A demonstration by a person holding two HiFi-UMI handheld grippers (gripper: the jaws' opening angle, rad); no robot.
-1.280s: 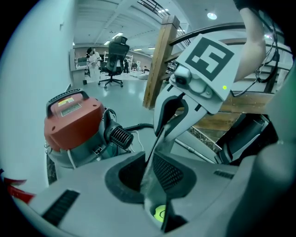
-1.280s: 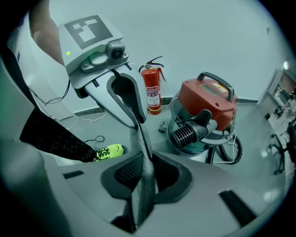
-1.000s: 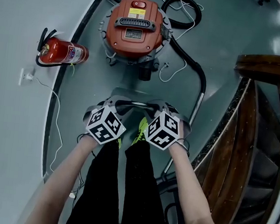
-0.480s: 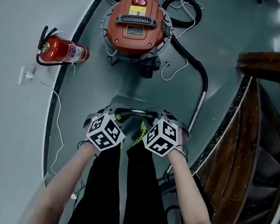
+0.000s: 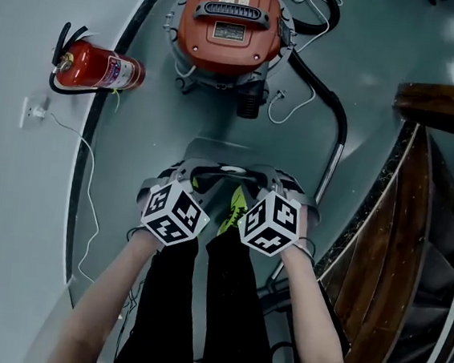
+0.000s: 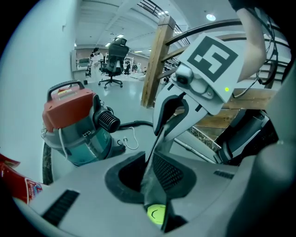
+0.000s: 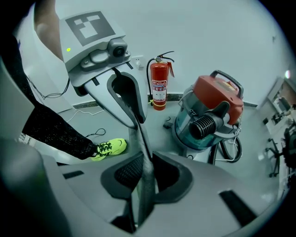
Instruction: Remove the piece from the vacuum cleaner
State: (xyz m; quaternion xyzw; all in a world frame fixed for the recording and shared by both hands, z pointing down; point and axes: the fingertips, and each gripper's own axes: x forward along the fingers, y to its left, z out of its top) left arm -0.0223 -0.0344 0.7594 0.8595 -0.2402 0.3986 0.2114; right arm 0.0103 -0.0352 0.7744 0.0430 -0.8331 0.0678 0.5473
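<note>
The vacuum cleaner point(image 5: 232, 20) has a red lid and a teal drum point(image 6: 69, 106) point(image 7: 217, 99). It stands on the floor ahead of me, its black ribbed port point(image 5: 248, 106) facing me. A black hose point(image 5: 331, 107) curves off its right side. Both grippers hang side by side in front of my legs, well short of the vacuum. Between them spans a thin grey flat piece point(image 5: 218, 153), seen edge-on in the gripper views point(image 6: 155, 152) point(image 7: 145, 162). My left gripper point(image 5: 189, 169) point(image 6: 152, 185) and my right gripper point(image 5: 261, 175) point(image 7: 143, 185) are each shut on one end of it.
A red fire extinguisher point(image 5: 97, 70) point(image 7: 158, 83) lies by the curved wall at left, near a socket with a white cable point(image 5: 33, 112). A metal wand point(image 5: 328, 175) lies to the right, beside a wooden stair rail point(image 5: 419, 197). My neon shoe point(image 5: 235, 206) is below the grippers.
The vacuum cleaner and extinguisher sit higher in the head view than before. Both grippers keep the same hold on the grey piece and stay side by side.
</note>
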